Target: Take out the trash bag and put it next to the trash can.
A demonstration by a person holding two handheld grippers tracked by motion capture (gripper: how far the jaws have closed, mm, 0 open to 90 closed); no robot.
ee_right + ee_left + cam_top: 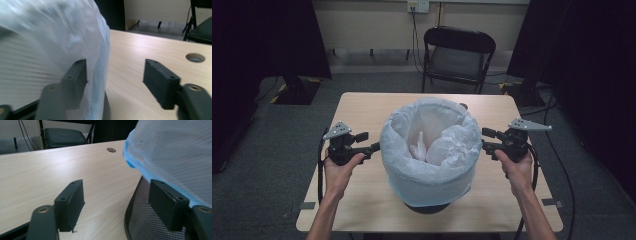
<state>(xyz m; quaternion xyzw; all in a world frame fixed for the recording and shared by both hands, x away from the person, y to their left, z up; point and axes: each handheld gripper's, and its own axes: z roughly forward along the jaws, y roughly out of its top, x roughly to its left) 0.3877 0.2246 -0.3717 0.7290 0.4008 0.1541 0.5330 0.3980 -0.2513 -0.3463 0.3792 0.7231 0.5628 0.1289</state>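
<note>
A black mesh bin [428,207] stands in the middle of the wooden table [362,107], lined with a white and pale blue plastic bag [432,175] folded down over its rim. Crumpled white plastic [447,145] lies inside. My left gripper [373,147] is level at the bin's left side, open. In the left gripper view its jaws frame bare table, with the mesh wall [142,220] and bag [175,150] at the right jaw. My right gripper [487,140] is at the bin's right side, open. The bag's edge [100,72] hangs between its jaws, beside the left one, unpinched.
A black folding chair [457,55] stands behind the table's far edge. A round cable hole [111,150] is in the tabletop near the far side. Dark curtains hang at both sides of the room, and cables trail over the grey floor at the right.
</note>
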